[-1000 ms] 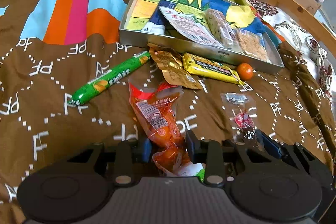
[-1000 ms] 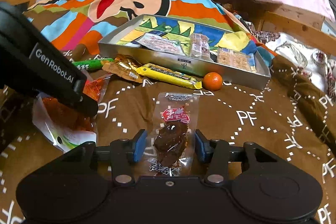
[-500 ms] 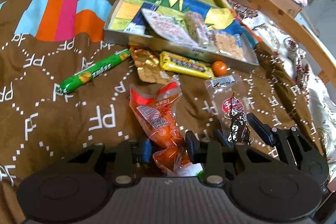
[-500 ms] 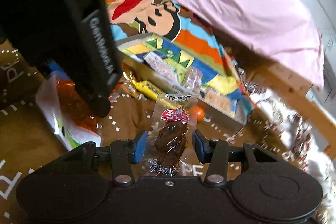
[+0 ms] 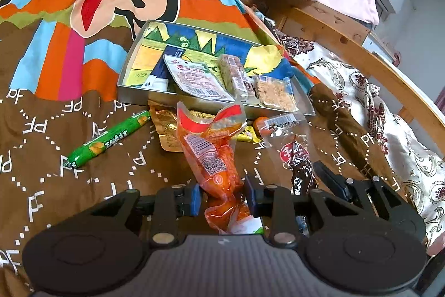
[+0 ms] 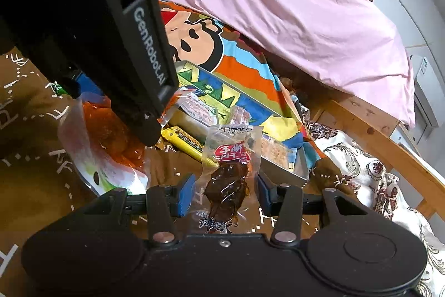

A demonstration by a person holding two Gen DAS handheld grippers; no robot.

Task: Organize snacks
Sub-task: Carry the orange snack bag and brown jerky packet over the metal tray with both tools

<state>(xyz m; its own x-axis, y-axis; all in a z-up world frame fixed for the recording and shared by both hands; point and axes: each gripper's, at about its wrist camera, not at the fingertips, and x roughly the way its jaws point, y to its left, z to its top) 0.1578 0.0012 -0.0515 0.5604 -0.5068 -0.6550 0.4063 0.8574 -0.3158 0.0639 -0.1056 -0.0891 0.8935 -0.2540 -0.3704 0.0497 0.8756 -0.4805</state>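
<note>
Left tongs (image 5: pixel 221 195) clamp crinkly orange pouch (image 5: pixel 214 157); right tongs (image 6: pixel 224 192) clamp clear jerky packet (image 6: pixel 229 174); only left view shows green sausage tube (image 5: pixel 108 139).

Bright, sharp, perhaps slightly overexposed fisheye.
</note>
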